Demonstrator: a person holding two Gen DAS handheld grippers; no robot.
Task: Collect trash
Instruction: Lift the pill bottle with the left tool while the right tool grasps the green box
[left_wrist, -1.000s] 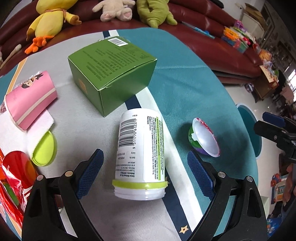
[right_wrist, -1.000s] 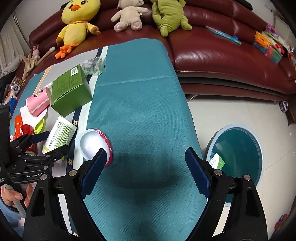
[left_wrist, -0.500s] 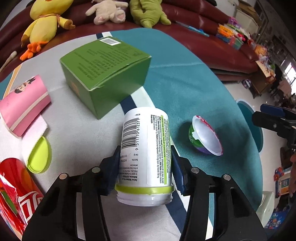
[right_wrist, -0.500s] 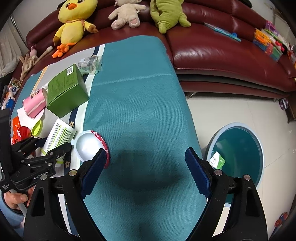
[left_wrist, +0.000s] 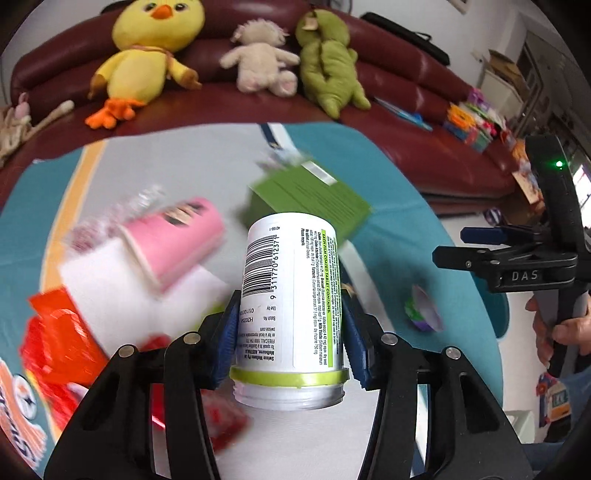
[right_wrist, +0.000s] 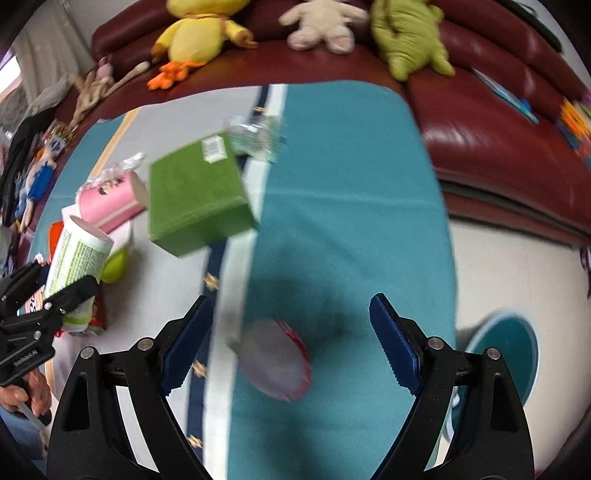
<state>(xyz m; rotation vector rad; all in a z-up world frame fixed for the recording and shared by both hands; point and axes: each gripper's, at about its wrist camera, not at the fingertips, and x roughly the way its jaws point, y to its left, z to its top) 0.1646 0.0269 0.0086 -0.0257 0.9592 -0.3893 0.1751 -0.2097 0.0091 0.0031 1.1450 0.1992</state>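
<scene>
A white tablet bottle with a lime band and a barcode label is lifted off the table, open mouth toward the camera. My left gripper is shut on it, blue pads pressing both sides. The right wrist view shows the same bottle tilted in the left gripper at the far left. My right gripper stands open above a small white cup with a red rim, which lies on its side on the teal cloth. The cup is also in the left wrist view, below the right gripper.
A green box, a pink paper cup, a lime lid, crumpled clear plastic, a white napkin and a red wrapper lie on the table. A round teal bin stands on the floor at right. A red sofa holds plush toys.
My left gripper closed on the bottle and raised it off the table. My right gripper moved left, so the red-rimmed cup now lies between and below its open fingers.
</scene>
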